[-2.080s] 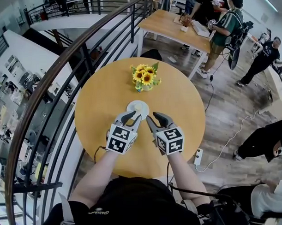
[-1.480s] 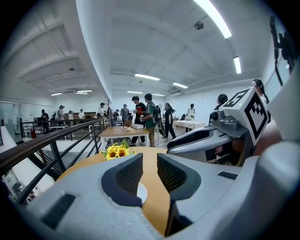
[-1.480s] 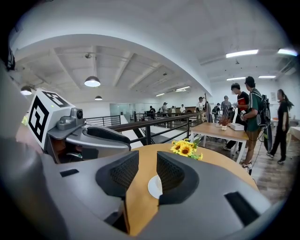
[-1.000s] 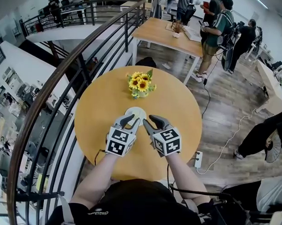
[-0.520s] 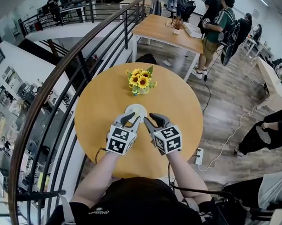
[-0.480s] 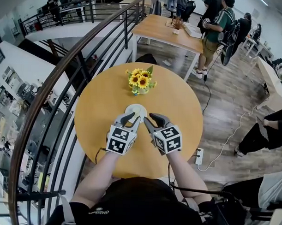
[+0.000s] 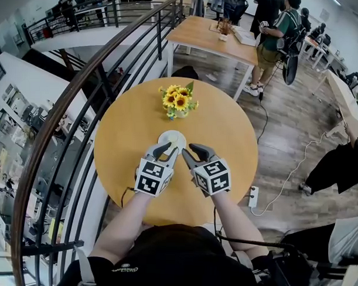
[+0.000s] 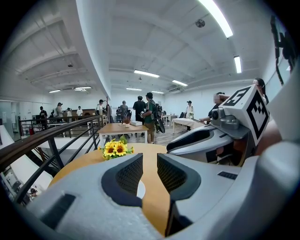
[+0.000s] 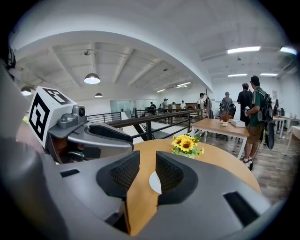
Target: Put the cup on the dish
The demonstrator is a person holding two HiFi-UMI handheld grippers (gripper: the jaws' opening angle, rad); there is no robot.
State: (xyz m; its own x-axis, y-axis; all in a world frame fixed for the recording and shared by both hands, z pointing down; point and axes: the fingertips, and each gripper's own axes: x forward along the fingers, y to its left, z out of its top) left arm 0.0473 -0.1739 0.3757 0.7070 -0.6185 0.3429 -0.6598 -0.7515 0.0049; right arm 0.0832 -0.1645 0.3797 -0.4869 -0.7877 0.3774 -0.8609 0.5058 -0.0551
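Though their jaws sit almost together and hold nothing, the left gripper [image 7: 167,149] and right gripper [image 7: 193,152] rest near the white dish [image 7: 163,138]. The pale spot in its middle may be the cup [image 7: 173,135]. It is likely light, hard and easy to break, so pinch its rim gently.

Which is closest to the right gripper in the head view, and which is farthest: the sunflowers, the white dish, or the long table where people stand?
1. White dish, just ahead of the right gripper, on the round table.
2. Sunflowers, farther back on the same table.
3. Long table, off beyond the round table's far edge.
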